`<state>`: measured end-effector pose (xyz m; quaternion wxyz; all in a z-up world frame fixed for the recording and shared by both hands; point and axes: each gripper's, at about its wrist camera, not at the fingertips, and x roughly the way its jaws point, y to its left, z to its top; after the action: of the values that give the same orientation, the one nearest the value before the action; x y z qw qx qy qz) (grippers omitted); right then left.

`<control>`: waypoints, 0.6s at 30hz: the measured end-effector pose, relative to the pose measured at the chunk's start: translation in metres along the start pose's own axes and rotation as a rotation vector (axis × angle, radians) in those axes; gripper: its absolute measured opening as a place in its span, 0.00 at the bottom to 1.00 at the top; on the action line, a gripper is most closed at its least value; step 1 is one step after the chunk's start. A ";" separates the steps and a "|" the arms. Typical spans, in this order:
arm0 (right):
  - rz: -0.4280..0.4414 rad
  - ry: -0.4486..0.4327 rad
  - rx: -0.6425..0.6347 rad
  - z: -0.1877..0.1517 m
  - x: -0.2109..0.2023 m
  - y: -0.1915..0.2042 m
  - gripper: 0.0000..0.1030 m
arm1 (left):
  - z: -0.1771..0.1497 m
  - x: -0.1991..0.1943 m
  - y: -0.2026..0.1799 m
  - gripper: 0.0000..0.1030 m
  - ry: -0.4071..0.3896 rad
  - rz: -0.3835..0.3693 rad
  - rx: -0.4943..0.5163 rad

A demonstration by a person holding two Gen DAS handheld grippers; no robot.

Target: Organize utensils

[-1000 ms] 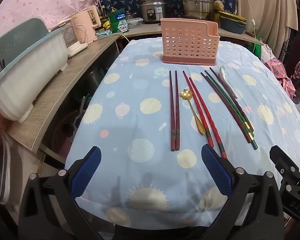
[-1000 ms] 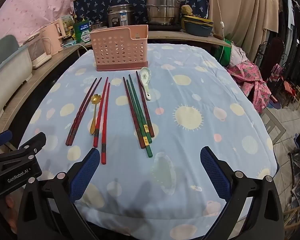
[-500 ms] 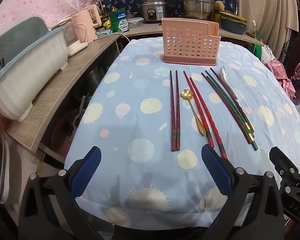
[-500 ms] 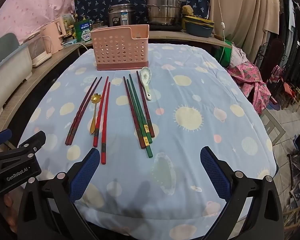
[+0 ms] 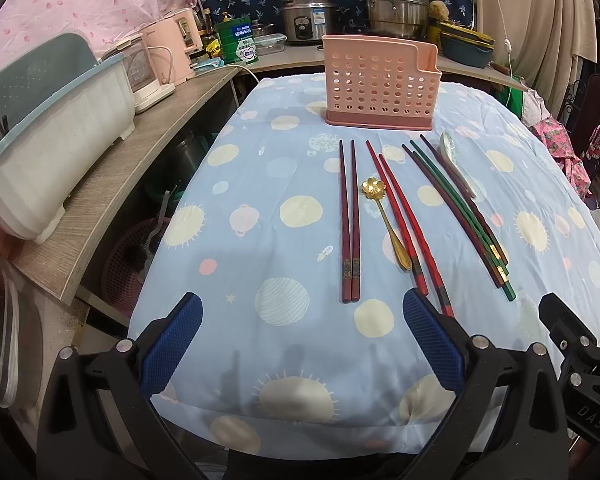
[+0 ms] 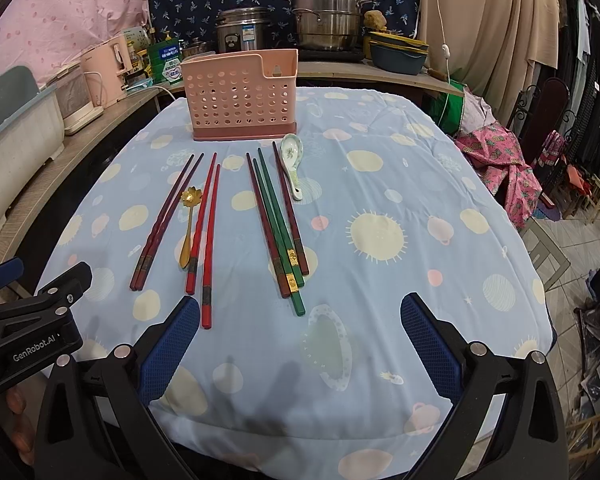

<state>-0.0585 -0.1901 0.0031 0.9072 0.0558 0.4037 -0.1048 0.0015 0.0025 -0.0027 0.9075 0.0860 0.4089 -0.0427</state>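
- Two grippers hang over the near edge of the table: the left gripper (image 5: 302,344) and the right gripper (image 6: 298,344), each spread wide with nothing between its blue pads (image 5: 172,344).
- Both gripper bodies are cut off by the lower frame edge, so the hands holding them are mostly out of sight; only some fingertips (image 6: 18,404) peek out at the bottom left of the right view.
- All utensils lie on the blue cloth (image 5: 260,184), between the grippers and the pink holder (image 5: 380,84), which stands upright at the far side.
- From left to right lie a dark brown pair (image 5: 349,220), a gold spoon (image 5: 386,224), a red pair (image 5: 406,224), then a tight bundle (image 6: 278,220) of green and dark sticks and a white spoon (image 6: 293,162).
- The bundle's sticks overlap, so which ones make pairs is hard to tell.
- In the left view the near end of one red stick runs behind the right-hand pad (image 5: 434,344) and is hidden.
- The white spoon is seen edge-on in the left view, with its bowl pattern unreadable; the right view shows the bowl near the holder's base.
- Inside, the holder is hidden by its perforated wall; whether it has compartments cannot be told.
- Pots (image 6: 326,16) and a kettle (image 5: 172,46) crowd the counter behind; their labels are too small to read.
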 end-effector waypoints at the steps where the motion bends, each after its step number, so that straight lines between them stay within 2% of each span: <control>1: 0.000 0.001 0.000 0.000 0.000 0.000 0.93 | 0.000 0.000 0.000 0.93 0.001 0.001 0.000; 18: 0.000 0.001 0.009 0.000 0.000 -0.001 0.93 | 0.000 0.001 0.003 0.93 0.006 0.004 -0.008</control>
<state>-0.0588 -0.1907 0.0025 0.9066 0.0601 0.4038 -0.1067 0.0029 0.0058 -0.0034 0.9067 0.0831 0.4116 -0.0390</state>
